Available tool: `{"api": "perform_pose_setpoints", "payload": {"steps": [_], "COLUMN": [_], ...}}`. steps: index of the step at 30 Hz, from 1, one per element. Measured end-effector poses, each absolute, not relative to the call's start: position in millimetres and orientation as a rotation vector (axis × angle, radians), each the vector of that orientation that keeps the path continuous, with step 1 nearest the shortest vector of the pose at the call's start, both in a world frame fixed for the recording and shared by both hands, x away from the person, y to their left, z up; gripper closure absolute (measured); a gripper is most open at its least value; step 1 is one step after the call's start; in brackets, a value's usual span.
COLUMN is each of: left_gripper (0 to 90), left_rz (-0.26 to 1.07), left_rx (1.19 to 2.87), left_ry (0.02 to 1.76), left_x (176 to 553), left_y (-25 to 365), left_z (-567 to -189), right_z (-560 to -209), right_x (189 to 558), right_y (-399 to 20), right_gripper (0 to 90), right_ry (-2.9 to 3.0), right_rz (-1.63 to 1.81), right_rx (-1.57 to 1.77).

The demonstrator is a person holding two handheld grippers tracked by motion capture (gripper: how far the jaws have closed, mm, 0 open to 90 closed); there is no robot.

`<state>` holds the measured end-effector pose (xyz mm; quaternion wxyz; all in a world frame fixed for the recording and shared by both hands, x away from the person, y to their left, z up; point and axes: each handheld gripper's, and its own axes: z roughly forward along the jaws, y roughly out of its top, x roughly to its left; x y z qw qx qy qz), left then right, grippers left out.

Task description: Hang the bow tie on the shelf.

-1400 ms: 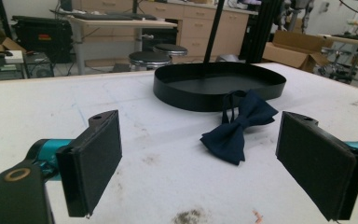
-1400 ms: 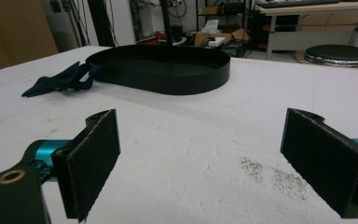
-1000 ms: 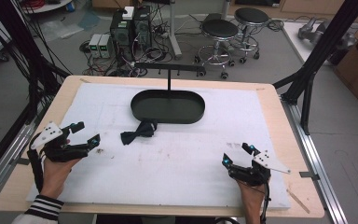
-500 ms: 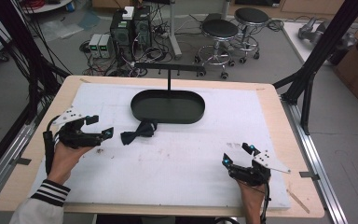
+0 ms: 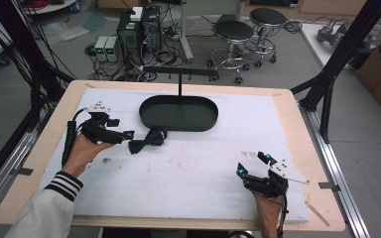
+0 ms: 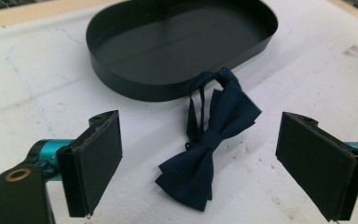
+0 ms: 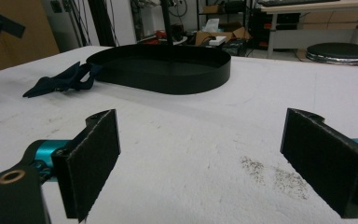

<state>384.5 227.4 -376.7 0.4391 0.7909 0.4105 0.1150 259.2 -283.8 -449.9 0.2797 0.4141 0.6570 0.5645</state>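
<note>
A dark navy bow tie (image 5: 146, 140) lies flat on the white mat, just in front of the left end of a black oval tray (image 5: 178, 113). My left gripper (image 5: 125, 131) is open and sits right beside the tie's left end. In the left gripper view the bow tie (image 6: 209, 149) lies between and just beyond the spread jaws, with the tray (image 6: 177, 46) behind it. My right gripper (image 5: 252, 165) is open near the front right of the mat, with nothing between its jaws. The right gripper view has the tray (image 7: 168, 70) ahead and the bow tie (image 7: 60, 80) at the far left.
A thin black T-shaped stand (image 5: 180, 74) rises behind the tray. The white mat (image 5: 193, 163) covers most of a wooden table (image 5: 44, 134). Dark specks mark the mat (image 7: 270, 172) in front of the right gripper. Stools, cables and equipment stand on the floor beyond.
My left gripper has travelled from the mat's left edge rightward and forward to the bow tie, staying open. The right gripper has stayed put. The bow tie has not moved.
</note>
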Motion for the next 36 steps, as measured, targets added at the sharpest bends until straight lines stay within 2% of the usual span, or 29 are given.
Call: {"api": "perform_pose_setpoints", "payload": {"steps": [4,8,16,36], "left_gripper": [15.3,20.4,26.7,30.5], "left_rz": [0.239,0.167,0.139,0.098], "left_rx": [2.007,2.027,2.099,2.188], "left_ry": [1.052,1.105,1.123,1.168], "left_x": [391,397,401,408], "left_y": [224,223,216,209], "left_z": [-386,-393,-403,-419], "right_z": [-450,-450,-450,-450], "right_x": [259,260,260,259], "right_y": [-284,-284,-284,-284], "right_gripper": [10.8,10.8,10.8,10.8], "right_ry": [1.762,1.761,1.760,1.754], "right_rz": [1.518,1.519,1.517,1.526], "right_rx": [1.111,1.110,1.108,1.110]}}
